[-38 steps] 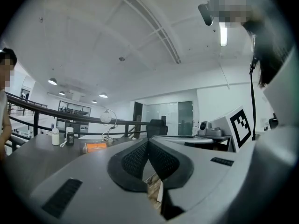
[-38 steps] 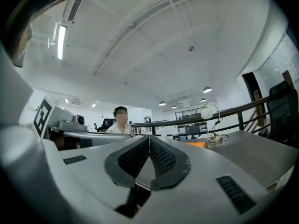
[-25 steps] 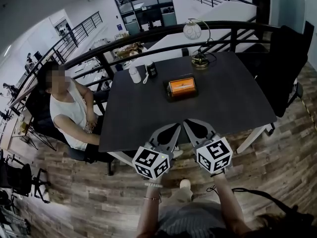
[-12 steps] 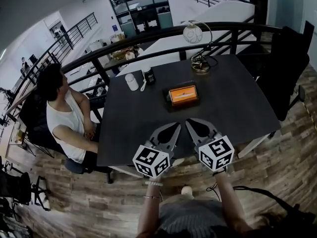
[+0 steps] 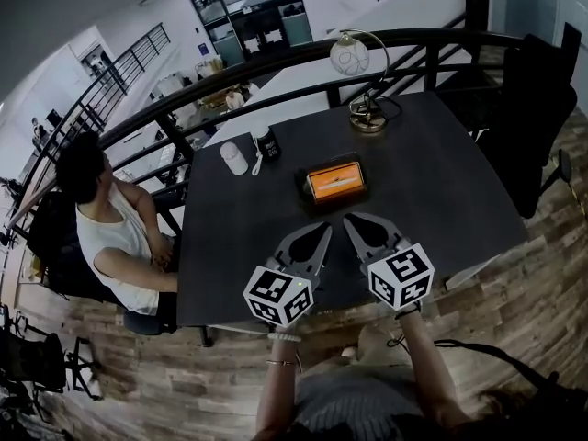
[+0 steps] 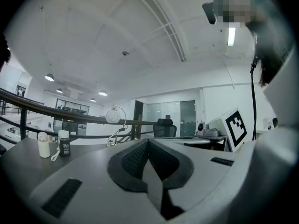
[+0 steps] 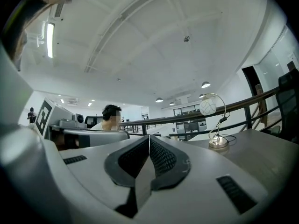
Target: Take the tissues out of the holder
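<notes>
A dark tissue holder (image 5: 307,189) stands near the middle of the dark desk (image 5: 441,191). The tissues (image 5: 336,181) lie inside it as an orange pack facing up.

Both tongs hover on the near side of the holder, over the desk's near edge, and both point level towards it. Neither touches it. The left tongs (image 5: 322,232) sit to the holder's near left and the right tongs (image 5: 353,221) almost straight in front of it. The two sit close beside each other, with their marker cubes nearest the person.

The left gripper view shows the left tongs (image 6: 147,142) clenched, their ribbed pads meeting at the tips with nothing between them. The right gripper view shows the same for the right tongs (image 7: 149,138): pads pressed together and empty.

Beyond the holder, at the desk's far edge, a lamp (image 5: 366,116) with a round glass shade stands by the railing (image 5: 276,67). To the holder's far left a white bottle (image 5: 233,157) and a dark bottle (image 5: 266,142) stand next to each other. A seated person (image 5: 106,237) is well to the holder's left, off the desk's side. A black chair (image 5: 542,108) stands to the holder's right.
</notes>
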Action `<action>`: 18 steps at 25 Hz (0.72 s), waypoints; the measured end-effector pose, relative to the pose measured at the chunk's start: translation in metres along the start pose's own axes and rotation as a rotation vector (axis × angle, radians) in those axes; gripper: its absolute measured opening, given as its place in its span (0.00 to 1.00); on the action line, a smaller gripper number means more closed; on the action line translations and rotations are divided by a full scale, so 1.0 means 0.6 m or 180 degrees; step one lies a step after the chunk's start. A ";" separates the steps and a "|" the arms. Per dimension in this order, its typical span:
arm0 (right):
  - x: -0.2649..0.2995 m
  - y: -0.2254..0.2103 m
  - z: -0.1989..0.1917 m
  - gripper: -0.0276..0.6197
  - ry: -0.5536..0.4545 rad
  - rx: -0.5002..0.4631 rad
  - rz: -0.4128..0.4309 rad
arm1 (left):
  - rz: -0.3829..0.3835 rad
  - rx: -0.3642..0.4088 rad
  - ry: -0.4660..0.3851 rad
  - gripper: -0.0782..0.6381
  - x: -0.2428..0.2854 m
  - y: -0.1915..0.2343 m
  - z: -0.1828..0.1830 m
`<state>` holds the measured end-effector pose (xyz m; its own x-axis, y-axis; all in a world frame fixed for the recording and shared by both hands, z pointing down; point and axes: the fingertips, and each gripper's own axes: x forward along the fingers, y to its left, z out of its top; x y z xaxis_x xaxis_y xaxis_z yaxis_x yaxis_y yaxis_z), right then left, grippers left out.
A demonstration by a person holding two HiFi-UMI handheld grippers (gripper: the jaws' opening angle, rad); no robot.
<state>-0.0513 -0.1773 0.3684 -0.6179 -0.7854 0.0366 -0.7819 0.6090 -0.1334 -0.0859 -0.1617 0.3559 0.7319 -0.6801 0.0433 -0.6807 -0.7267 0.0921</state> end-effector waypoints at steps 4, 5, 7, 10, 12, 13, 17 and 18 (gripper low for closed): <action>0.041 -0.039 -0.001 0.06 0.0070 0.0001 0.0132 | 0.0068 -0.0041 0.0029 0.12 0.040 0.030 -0.006; 0.051 -0.047 -0.002 0.06 0.0106 -0.0019 0.0191 | 0.0100 -0.0052 0.0029 0.12 0.051 0.037 -0.007; 0.071 -0.063 -0.004 0.06 0.0194 -0.0062 0.0306 | 0.0175 -0.0086 0.0017 0.12 0.072 0.052 -0.007; 0.100 -0.090 0.008 0.06 0.0278 -0.0108 0.0424 | 0.0276 -0.0129 0.0004 0.12 0.106 0.075 0.003; 0.116 -0.105 0.015 0.06 0.0320 -0.0120 0.0501 | 0.0351 -0.0170 -0.0006 0.12 0.126 0.088 0.008; 0.122 -0.110 0.015 0.06 0.0343 -0.0130 0.0544 | 0.0389 -0.0194 -0.0012 0.12 0.134 0.094 0.007; 0.140 -0.135 0.011 0.06 0.0405 -0.0155 0.0686 | 0.0498 -0.0226 -0.0021 0.12 0.166 0.112 0.005; 0.145 -0.142 0.012 0.06 0.0420 -0.0164 0.0724 | 0.0516 -0.0227 -0.0016 0.12 0.174 0.117 0.005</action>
<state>-0.0378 -0.2982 0.3756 -0.7809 -0.6086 0.1408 -0.6229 0.7756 -0.1024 -0.0574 -0.2837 0.3637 0.6124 -0.7884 0.0584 -0.7858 -0.5989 0.1546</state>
